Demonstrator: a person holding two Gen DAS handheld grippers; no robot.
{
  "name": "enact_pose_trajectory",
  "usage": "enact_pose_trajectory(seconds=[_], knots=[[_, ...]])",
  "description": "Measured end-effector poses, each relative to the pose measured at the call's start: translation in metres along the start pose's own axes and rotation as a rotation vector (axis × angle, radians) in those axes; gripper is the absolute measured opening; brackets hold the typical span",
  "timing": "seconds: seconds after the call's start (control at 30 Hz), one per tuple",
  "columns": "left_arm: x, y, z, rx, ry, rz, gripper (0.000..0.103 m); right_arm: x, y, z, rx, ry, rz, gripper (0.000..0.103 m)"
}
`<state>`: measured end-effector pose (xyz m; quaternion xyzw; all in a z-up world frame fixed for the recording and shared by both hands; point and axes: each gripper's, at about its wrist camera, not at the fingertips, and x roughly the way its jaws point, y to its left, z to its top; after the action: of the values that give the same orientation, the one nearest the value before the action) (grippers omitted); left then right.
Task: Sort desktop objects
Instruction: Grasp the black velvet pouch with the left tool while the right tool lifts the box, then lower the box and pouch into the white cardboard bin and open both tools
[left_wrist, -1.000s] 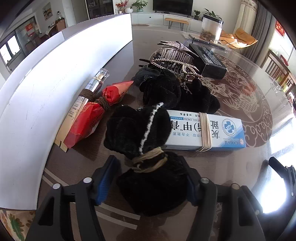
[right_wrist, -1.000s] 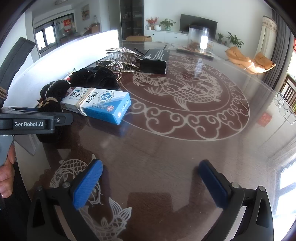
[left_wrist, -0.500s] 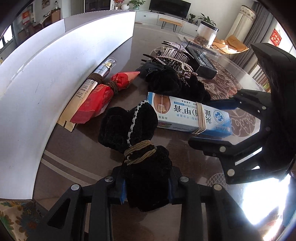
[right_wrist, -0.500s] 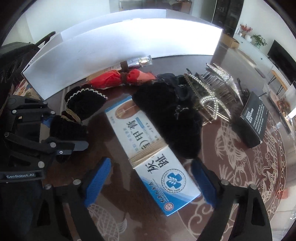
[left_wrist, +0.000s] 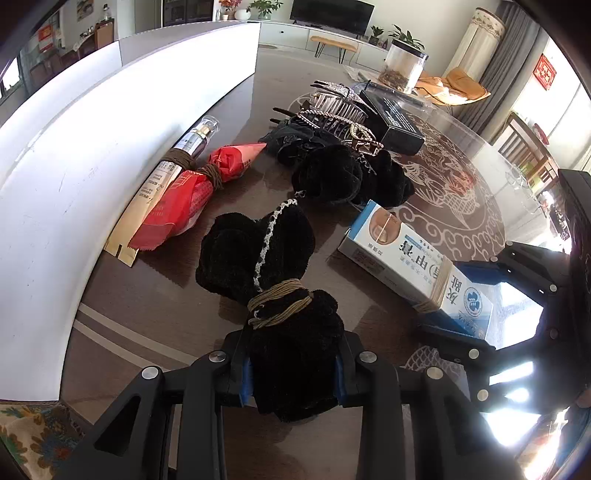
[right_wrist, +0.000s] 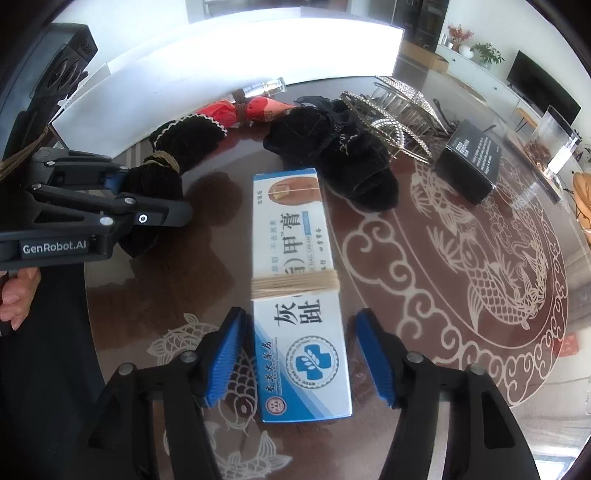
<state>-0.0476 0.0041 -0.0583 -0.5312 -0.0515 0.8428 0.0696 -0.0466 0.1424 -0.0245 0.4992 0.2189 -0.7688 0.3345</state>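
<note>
We log the left hand-held gripper (left_wrist: 291, 380) clamped on the near end of a black velvet bundle (left_wrist: 266, 266) tied at its waist with tan bands; both blue pads press into the fabric. The bundle lies on the glass-topped worktop (right_wrist: 461, 258), near the white board (left_wrist: 92, 140) at the worktop's edge.

The right hand-held gripper (right_wrist: 301, 360) straddles the near end of the blue-and-white cream box (right_wrist: 299, 288), which lies flat on the worktop, wrapped midway by a tan rubber band. Its jaws are closing; we see a narrow gap on both sides, pads not yet on the box.

Beyond: a red packet (left_wrist: 192, 192) banded to a slim bottle (left_wrist: 184, 147), more black velvet pieces (right_wrist: 340, 155), rhinestone hair claws (right_wrist: 399, 110) and a black box (right_wrist: 471, 162).
</note>
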Motion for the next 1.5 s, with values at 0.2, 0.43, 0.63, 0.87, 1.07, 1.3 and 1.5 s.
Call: enact_pose_trajectory(seconds=[0.2,0.43,0.63,0.87,1.07,1.3,1.5], knots=[[-0.043,0.019,-0.007,-0.057,-0.092,-0.023,0.032,-0.023,0.007,0.007,-0.005,-0.050,0.001,0.043],[-0.129,0.066,0.020,-0.107,-0.242,-0.055,0.032,-0.086,-0.002,0.061,0.065,-0.205,0.038,0.043],[-0.155,0.170,0.063,-0.249,-0.274,0.055,0.032,-0.108,0.050,0.170,-0.010,-0.344,0.119,0.043],[-0.106,0.251,0.082,-0.360,-0.127,0.157,0.032,-0.038,0.138,0.284,-0.034,-0.340,0.192,0.043],[-0.078,0.270,0.077,-0.368,-0.050,0.267,0.061,0.031,0.150,0.308,0.048,-0.201,0.151,0.054],[-0.102,0.232,0.067,-0.303,-0.173,0.232,0.067,-0.025,0.111,0.260,0.073,-0.386,0.124,0.082],[-0.139,0.122,0.042,-0.098,-0.306,0.086,0.071,-0.084,0.057,0.136,0.112,-0.489,-0.096,0.101]])
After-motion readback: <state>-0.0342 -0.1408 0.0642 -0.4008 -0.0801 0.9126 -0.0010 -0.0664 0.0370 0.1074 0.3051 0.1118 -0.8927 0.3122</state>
